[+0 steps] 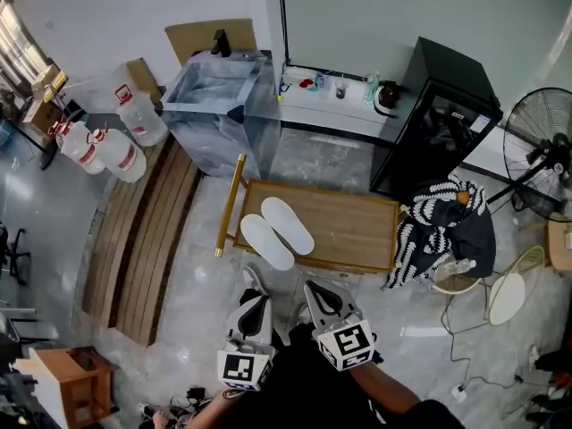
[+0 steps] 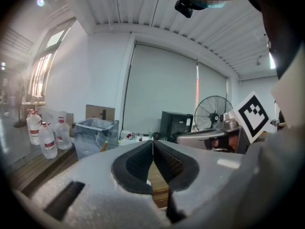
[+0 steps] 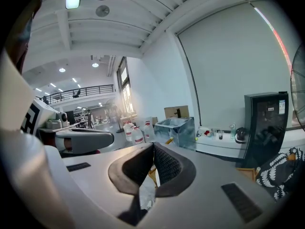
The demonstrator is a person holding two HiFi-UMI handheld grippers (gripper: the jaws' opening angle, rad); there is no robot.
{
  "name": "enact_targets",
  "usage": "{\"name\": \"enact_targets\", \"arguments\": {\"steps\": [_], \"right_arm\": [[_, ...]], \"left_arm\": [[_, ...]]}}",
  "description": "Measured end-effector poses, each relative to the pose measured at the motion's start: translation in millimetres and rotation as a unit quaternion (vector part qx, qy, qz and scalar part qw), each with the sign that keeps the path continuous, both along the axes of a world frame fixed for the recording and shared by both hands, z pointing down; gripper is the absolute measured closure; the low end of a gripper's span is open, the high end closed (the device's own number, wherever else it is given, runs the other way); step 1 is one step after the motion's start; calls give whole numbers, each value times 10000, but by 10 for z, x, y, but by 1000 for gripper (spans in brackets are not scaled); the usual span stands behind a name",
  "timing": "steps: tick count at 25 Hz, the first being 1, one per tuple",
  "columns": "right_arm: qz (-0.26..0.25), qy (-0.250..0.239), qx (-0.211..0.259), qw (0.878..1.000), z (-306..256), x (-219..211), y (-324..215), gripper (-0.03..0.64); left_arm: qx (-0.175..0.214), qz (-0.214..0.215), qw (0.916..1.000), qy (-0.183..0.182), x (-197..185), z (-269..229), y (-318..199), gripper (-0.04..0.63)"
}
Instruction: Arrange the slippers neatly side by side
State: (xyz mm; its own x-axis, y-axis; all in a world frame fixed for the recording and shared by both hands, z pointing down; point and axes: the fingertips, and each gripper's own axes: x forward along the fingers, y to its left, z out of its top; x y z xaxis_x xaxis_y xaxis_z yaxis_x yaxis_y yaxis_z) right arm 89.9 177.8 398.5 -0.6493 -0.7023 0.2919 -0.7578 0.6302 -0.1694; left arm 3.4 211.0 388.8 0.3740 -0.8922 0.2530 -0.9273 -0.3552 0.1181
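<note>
Room: a pale marbled stone floor [image 1: 201, 280] is spreading under everything. Long brown wooden planks [image 1: 143, 231] are lying along its left side, with clear red-labelled water jugs [image 1: 121, 155] standing past them. A translucent grey plastic tank [image 1: 213, 96], a black glass-door cabinet [image 1: 440, 123] and a black standing fan [image 1: 539, 146] are lining the white wall.

Surface: a low wooden counter with brass-coloured legs [image 1: 357, 231] is standing mid-floor.

Item: two white flat slippers [image 1: 266, 241] are lying on the counter's left half, side by side and touching, slanted across it.

Tools: my left tongs [image 1: 251, 280] and my right tongs [image 1: 315, 289] are hovering near the counter's front edge. Both are clenched on nothing and pointing toward the slippers, which are lying ahead of both tips and apart from them.
</note>
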Motion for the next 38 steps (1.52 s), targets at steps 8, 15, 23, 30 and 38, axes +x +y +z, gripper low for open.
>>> {"name": "enact_targets", "arguments": {"steps": [8,15,23,30,38], "right_arm": [[12,56,38,10000,100,-223,-365,604],[-47,246,-133,9996,259,-392,-739,603],[-88,745,-336,9966,624,-567,-1214,603],[-265,1166,-734,9901,1178,-692,-1578,601],[-384,1570,-1237,9791,1805,-753,-1864,601]], "left_arm": [[70,82,9999,-78,-215,35,-389,577],[-154,41,9998,-102,-431,175,-732,577],[-357,-74,9993,33,-604,410,-1092,577],[-540,-160,9983,145,-681,617,-1350,577],[-774,-164,9965,251,-702,816,-1495,578]]}}
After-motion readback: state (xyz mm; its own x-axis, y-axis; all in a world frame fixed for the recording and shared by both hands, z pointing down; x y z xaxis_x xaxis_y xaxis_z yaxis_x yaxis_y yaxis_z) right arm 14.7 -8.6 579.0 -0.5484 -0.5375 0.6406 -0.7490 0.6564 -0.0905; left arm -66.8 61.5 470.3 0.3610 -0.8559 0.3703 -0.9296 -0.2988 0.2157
